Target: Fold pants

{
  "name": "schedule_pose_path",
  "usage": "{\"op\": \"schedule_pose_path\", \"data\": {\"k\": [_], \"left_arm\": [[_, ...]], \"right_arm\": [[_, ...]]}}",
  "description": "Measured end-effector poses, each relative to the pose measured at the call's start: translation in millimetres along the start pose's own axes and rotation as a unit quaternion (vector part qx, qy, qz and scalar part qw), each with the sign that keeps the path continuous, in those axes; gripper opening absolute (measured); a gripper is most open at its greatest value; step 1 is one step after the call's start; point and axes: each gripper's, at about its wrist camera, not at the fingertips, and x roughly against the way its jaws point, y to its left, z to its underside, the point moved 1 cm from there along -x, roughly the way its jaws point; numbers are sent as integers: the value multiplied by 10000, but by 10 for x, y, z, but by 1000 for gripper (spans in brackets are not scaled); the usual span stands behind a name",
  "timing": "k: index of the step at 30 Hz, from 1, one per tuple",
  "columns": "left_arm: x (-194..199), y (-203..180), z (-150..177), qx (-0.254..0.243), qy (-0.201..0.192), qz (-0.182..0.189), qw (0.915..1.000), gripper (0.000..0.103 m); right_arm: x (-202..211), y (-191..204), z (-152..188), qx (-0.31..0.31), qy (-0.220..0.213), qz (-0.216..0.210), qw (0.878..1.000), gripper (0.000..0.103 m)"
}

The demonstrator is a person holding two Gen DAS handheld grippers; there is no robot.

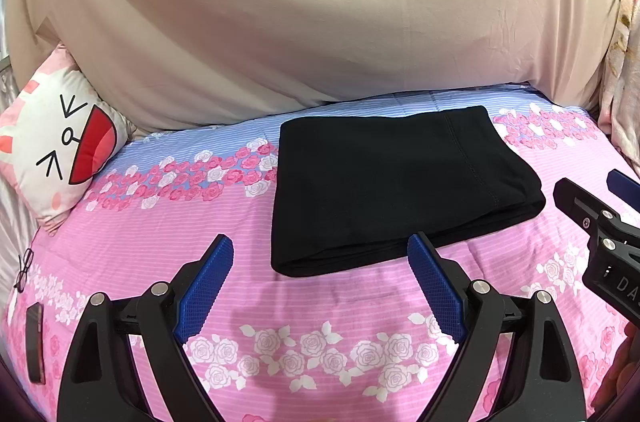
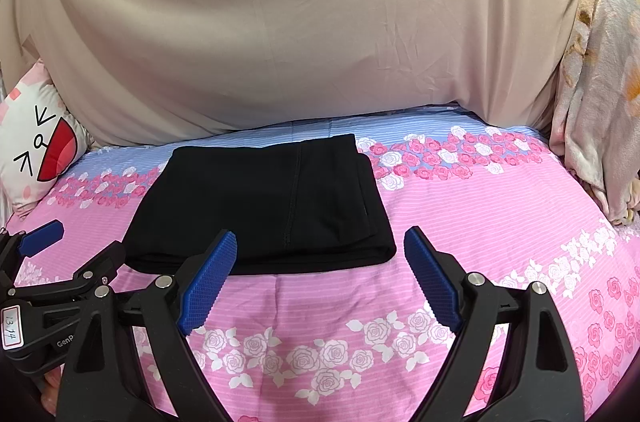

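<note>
The pants lie on the bed as a compact black rectangle, several layers thick, with stacked fold edges showing along the near side and a stitched seam running across the top layer. They rest on the pink rose-print sheet, short of the beige cover that rises behind them, and well apart from the cartoon-face pillow at the left.

The left gripper hovers just in front of the bundle's near edge with its jaws spread wide, holding nothing; its right pad overlaps the cloth's edge in the left wrist view, though contact cannot be confirmed. The right gripper sits beside it, likewise in front of the near edge, jaws spread and empty.

Judging from the tidy shape, the folding itself looks finished or nearly so, and this moment reads as the release. If another fold is wanted, the next move calls for both jaws to pinch the near edge through all layers at once and carry it over evenly, so the stack does not slip apart. Otherwise only a light smoothing remains.
</note>
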Motion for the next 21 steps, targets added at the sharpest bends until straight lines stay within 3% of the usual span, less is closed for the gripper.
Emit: {"op": "schedule_pose_path", "data": {"k": [21], "left_arm": [[-39,17,14,7,7,88,10000,86]], "right_arm": [[-21,14,15,18,15,8,10000,84]]}}
